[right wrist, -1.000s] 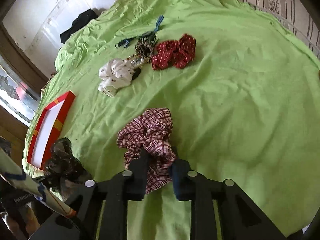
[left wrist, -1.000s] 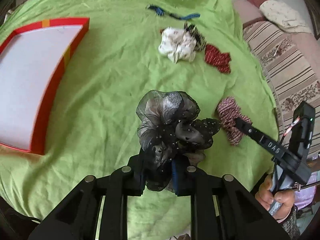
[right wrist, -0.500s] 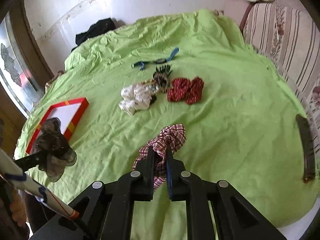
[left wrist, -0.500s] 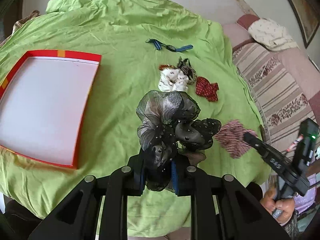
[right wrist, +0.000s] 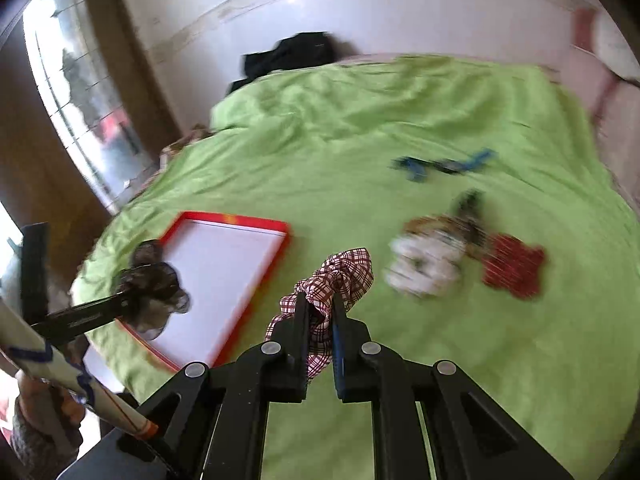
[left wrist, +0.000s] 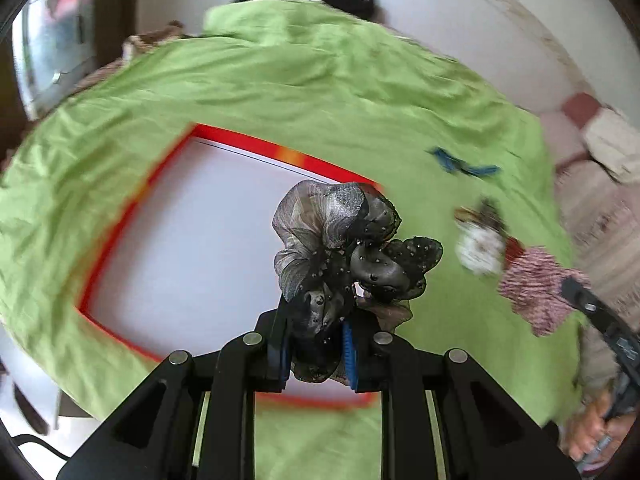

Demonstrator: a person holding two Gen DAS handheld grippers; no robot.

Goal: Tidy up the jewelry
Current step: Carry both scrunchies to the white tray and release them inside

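My left gripper [left wrist: 316, 344] is shut on a black and grey sheer scrunchie [left wrist: 344, 248] and holds it above the red-rimmed white tray [left wrist: 120, 216]. It also shows in the right wrist view [right wrist: 154, 292]. My right gripper [right wrist: 320, 332] is shut on a red plaid scrunchie [right wrist: 340, 276], lifted off the green sheet, right of the tray [right wrist: 256, 292]. The plaid scrunchie also shows in the left wrist view [left wrist: 532, 288].
On the green sheet [right wrist: 400, 120] lie a white patterned scrunchie [right wrist: 424, 264], a red scrunchie [right wrist: 514, 266], a dark striped clip [right wrist: 468, 204] and a blue band [right wrist: 444, 164]. A black garment [right wrist: 292, 56] lies at the far edge by the wall.
Both grippers have lifted and swung left towards the tray. The black scrunchie is now over the tray; the plaid scrunchie is off the sheet.
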